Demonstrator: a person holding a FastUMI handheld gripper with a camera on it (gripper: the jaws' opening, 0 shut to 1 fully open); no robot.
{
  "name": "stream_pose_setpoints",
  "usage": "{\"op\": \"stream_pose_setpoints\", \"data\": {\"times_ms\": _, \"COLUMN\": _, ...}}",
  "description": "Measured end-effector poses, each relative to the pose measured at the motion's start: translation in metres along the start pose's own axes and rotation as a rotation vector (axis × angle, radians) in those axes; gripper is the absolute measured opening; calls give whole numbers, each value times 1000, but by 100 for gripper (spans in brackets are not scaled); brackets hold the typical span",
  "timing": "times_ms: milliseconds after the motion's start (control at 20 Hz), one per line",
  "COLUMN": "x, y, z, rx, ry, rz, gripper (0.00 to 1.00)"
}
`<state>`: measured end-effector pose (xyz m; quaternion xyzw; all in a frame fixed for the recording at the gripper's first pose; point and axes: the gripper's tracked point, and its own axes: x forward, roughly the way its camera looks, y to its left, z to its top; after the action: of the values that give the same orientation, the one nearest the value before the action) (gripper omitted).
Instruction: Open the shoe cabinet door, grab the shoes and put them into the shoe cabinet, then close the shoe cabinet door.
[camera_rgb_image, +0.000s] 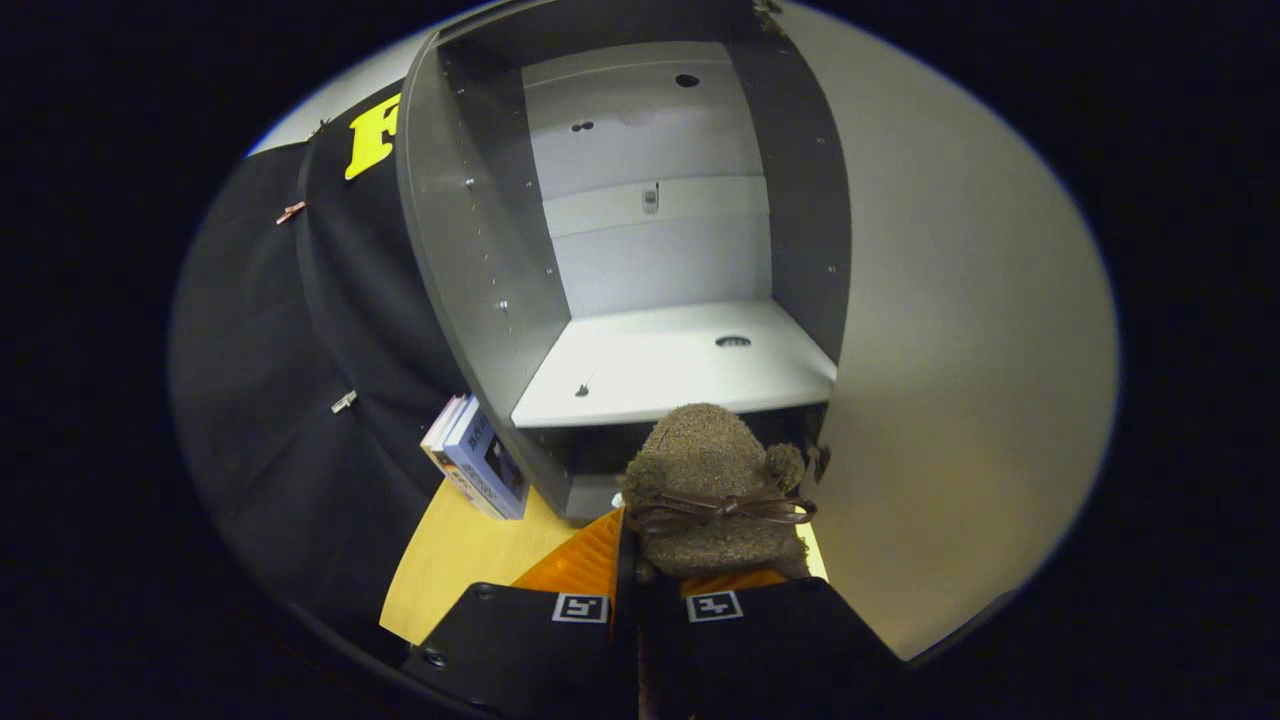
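A brown fuzzy shoe (712, 470) with a dark brown bow sits at my gripper (655, 565), whose orange fingers (585, 565) are shut on its near edge. The shoe hangs just in front of the grey shoe cabinet (440, 250), level with the front lip of its white shelf (670, 370). The cabinet is open, and its inside shows a white back panel and bare shelf. The cabinet door (960, 350) is swung wide to the right, its pale inner face alongside the shoe.
The cabinet stands on a yellow tabletop (455, 565). Two or three books (478, 458) lean against the cabinet's left side, left of my fingers. Black cloth (290, 400) hangs behind and to the left.
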<state>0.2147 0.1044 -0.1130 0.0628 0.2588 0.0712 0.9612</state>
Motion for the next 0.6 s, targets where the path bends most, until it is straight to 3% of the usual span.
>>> {"op": "stream_pose_setpoints", "data": {"times_ms": 300, "x": 77, "y": 10, "z": 69, "rx": 24, "ry": 8, "rz": -16, "gripper": 14}}
{"op": "stream_pose_setpoints", "data": {"times_ms": 600, "x": 163, "y": 19, "z": 106, "rx": -35, "ry": -27, "rz": -55, "gripper": 14}}
